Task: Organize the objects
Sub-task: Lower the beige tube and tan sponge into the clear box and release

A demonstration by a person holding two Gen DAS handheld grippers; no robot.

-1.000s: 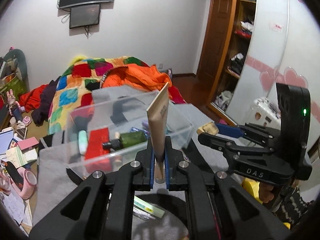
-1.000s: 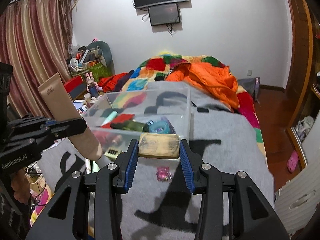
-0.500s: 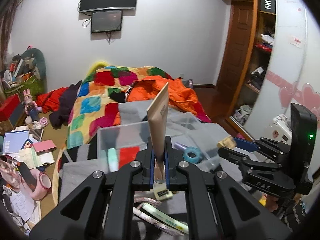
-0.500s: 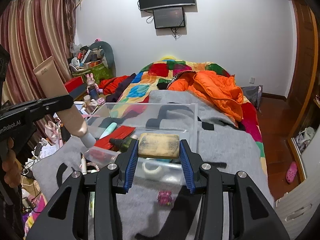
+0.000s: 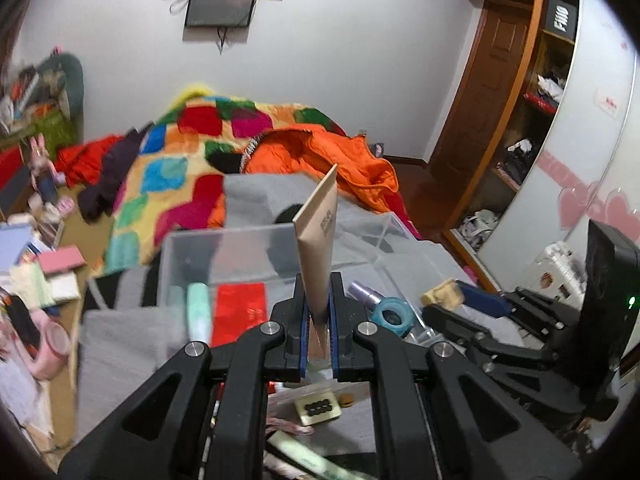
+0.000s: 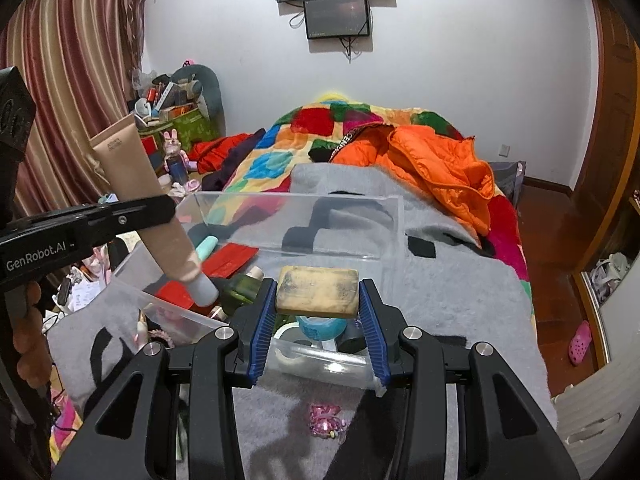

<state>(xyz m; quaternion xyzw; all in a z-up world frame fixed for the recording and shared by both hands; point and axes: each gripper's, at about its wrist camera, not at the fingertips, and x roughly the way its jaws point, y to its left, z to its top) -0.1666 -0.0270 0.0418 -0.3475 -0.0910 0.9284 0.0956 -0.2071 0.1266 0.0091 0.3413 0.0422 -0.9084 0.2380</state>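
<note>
Clear bin (image 6: 394, 220) sits on the grey blanket (image 6: 460, 280), dead ahead of both. Left hand-held gripper (image 5: 319, 330) clamps the beige tube (image 5: 318, 248), cap down, over the bin's left side. Right hand-held gripper (image 6: 316, 320) pinches the yellow block (image 6: 318, 290) crosswise above the near rim.

The clear plastic bin (image 6: 360, 216) is hiding much of its contents behind the right gripper (image 6: 318, 320): the teal tape roll (image 6: 320, 328) is showing only in part beneath the yellowed block (image 6: 318, 290). The beige tube (image 5: 318, 240) is losing its lower end between the closed pads of the left gripper (image 5: 319, 332). Near the bin, motion blur is smearing the mint tube (image 5: 199, 312) and the pink tape roll (image 5: 50, 346). The tube's printing is staying too small to read.
</note>
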